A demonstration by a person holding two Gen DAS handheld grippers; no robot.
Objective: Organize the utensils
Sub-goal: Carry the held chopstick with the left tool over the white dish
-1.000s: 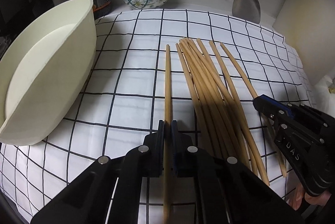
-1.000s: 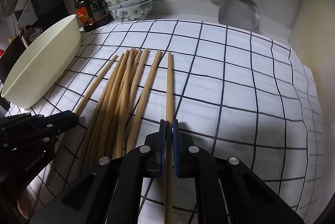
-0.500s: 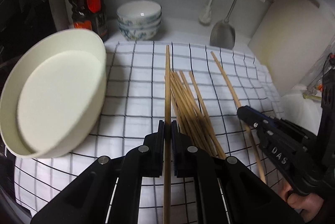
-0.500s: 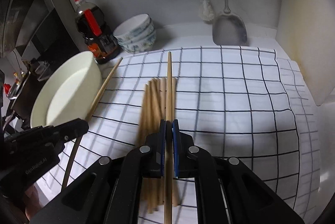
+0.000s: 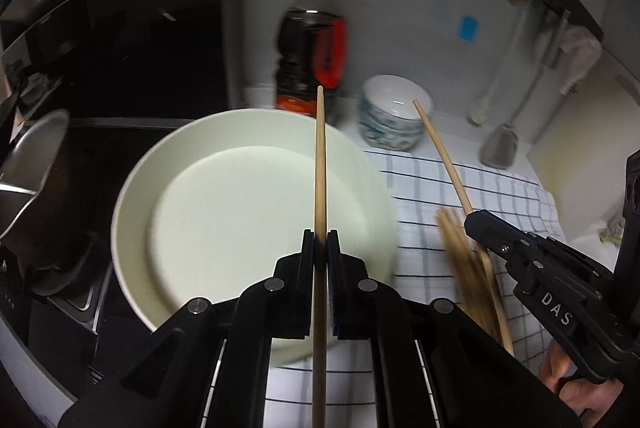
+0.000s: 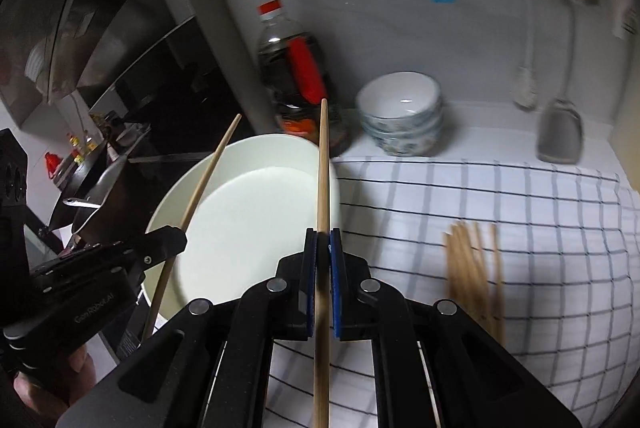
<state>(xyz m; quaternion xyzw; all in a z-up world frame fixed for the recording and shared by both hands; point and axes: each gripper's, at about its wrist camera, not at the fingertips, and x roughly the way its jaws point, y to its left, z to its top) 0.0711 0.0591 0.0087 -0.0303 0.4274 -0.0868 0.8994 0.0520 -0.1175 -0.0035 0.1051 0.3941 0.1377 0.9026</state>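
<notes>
My left gripper (image 5: 321, 240) is shut on a wooden chopstick (image 5: 320, 164) and holds it in the air over the big white bowl (image 5: 248, 212). My right gripper (image 6: 322, 238) is shut on another chopstick (image 6: 323, 168), lifted over the same bowl's (image 6: 256, 216) right rim. Each gripper shows in the other's view, the right one (image 5: 474, 218) at the right and the left one (image 6: 176, 238) at the left. Several more chopsticks (image 6: 472, 268) lie bundled on the checked cloth (image 6: 520, 228).
A dark sauce bottle (image 6: 294, 76) and stacked patterned bowls (image 6: 400, 116) stand behind the white bowl. A metal spatula (image 6: 560, 132) and a brush hang on the back wall. A pan (image 5: 28, 156) sits on the dark stove at the left.
Both grippers lifted their chopsticks off the cloth and swung left, from above the bundle to over the white bowl. Both stayed shut.
</notes>
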